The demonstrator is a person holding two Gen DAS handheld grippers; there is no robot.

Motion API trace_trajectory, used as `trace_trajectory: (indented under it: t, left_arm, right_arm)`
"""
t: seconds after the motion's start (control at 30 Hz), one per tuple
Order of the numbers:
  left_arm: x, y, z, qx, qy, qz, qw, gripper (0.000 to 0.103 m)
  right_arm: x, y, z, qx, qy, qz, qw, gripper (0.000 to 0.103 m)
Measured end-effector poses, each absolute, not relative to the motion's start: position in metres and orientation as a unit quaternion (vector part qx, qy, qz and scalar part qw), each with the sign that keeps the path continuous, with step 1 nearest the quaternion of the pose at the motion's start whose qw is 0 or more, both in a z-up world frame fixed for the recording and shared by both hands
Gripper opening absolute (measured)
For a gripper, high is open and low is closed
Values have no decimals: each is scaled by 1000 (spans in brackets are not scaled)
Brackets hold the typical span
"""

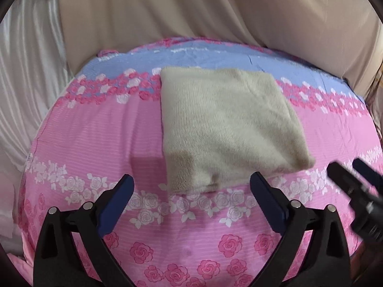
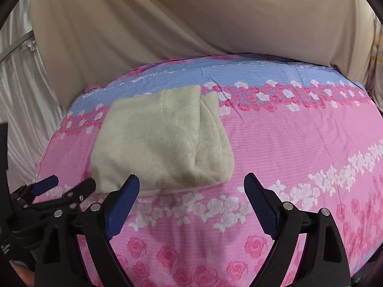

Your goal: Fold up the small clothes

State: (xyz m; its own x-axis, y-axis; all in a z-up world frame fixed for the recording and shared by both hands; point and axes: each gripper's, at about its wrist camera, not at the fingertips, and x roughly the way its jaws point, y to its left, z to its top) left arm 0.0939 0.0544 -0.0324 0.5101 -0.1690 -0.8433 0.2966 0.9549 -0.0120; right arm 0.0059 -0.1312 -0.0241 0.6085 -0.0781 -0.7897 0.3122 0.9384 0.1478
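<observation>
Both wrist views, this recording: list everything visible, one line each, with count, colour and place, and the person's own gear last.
folded fleece garment: one, cream; lying flat on the bedspread, clear of both grippers.
floral bedspread: one, pink with a blue band and pink and white roses; covers the whole work surface.
draped beige cloth: one, beige; hanging behind the bedspread's far edge.
satin curtain: one, white; at the far left.
left gripper: one, black with blue pads; jaws open and empty, just short of the garment's near edge.
right gripper: one, black with blue pads; jaws open and empty, by the garment's near right corner.
</observation>
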Motion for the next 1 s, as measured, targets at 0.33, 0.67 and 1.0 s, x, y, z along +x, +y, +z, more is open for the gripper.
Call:
trace_trajectory:
  t: [0.33,0.67,1.0]
  left_arm:
    - [66,64,-8,38,417,-102,902,96]
    - [55,58,-2,51,401,-122,906,98]
    - [57,65,1,43,403,-104,908,98]
  right_arm:
    - [-3,-109,-22,123,416,-100,895,87]
    - [-7,-92,-18,94,414,-93,901,87]
    - [-15,-105,-12,118,397,-132,901,87]
